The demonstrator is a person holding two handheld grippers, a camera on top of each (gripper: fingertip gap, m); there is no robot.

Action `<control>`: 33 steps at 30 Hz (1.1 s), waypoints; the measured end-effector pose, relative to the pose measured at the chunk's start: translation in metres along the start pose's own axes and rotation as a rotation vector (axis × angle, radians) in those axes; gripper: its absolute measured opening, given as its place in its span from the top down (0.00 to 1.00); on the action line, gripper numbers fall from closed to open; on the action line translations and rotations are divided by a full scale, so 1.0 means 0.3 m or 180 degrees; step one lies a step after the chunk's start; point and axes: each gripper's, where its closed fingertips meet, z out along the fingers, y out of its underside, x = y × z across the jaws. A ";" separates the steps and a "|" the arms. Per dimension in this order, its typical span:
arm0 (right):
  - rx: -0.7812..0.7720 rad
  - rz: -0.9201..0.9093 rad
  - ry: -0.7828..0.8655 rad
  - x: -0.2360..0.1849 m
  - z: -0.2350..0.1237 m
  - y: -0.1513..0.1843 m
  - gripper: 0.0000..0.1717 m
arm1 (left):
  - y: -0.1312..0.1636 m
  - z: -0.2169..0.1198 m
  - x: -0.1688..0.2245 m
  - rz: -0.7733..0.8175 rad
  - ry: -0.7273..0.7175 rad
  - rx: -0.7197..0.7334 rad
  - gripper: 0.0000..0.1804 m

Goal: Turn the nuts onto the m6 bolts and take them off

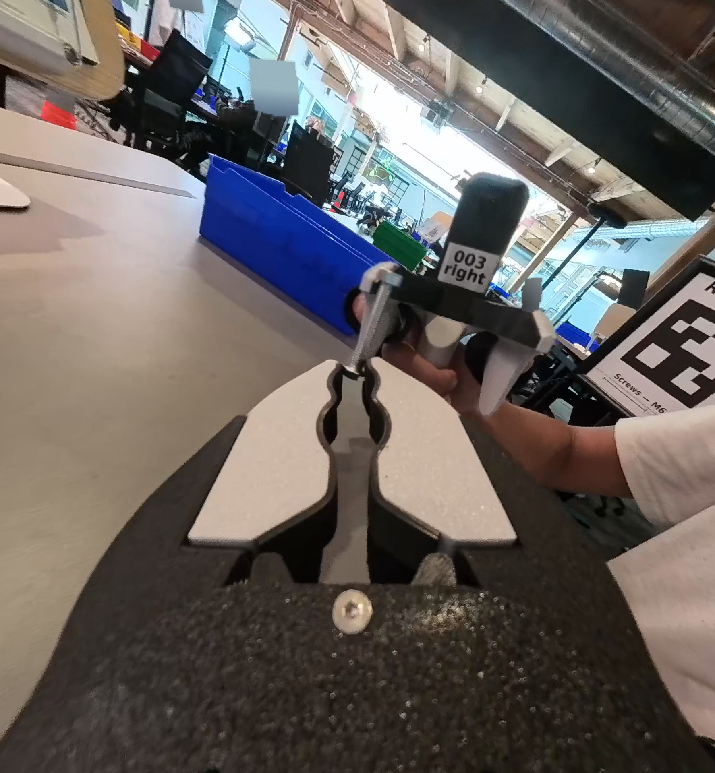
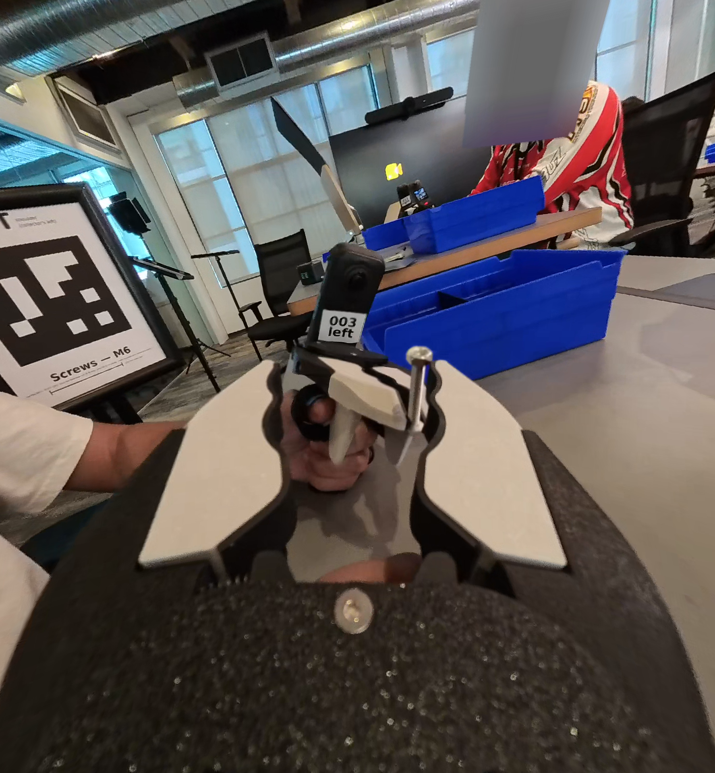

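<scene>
Narrowly parted, the left gripper [image 1: 352, 370] pinches one end of a long silver threaded bolt [image 1: 374, 323] at frame centre, with a nut [image 1: 394, 279] at its upper end. Wide open, the right gripper [image 2: 353, 378] grips nothing, before a blue plastic bin [image 2: 514, 318] at centre right.

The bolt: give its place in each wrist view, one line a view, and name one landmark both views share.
Left wrist view: the bolt stands just above centre, its lower end pinched at the left gripper fingertips.
Right wrist view: it stands right of centre, beside the open right gripper's right finger.
Shared landmark: the blue bin.
</scene>
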 end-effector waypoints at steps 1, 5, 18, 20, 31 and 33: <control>0.0001 -0.0005 0.0020 0.004 -0.008 0.003 0.63 | -0.003 -0.005 -0.005 -0.0025 -0.0005 0.0015 0.95; -0.0009 -0.0099 0.0116 0.025 -0.003 0.005 0.62 | -0.004 -0.005 0.004 -0.0100 0.0088 0.0036 0.95; 0.0008 -0.0107 0.0166 0.033 0.016 -0.003 0.63 | -0.006 -0.009 0.009 -0.0122 0.0142 0.0032 0.95; 0.0023 -0.0089 0.0129 0.028 0.038 -0.016 0.62 | 0.004 0.005 0.033 -0.0060 0.0226 -0.0016 0.95; 0.0017 -0.0088 0.0204 0.026 0.029 -0.009 0.62 | -0.016 -0.016 0.014 -0.0080 0.0168 0.0056 0.95; 0.0024 -0.0068 0.0159 0.023 0.054 -0.014 0.62 | -0.008 -0.001 0.049 0.0005 0.0294 0.0013 0.95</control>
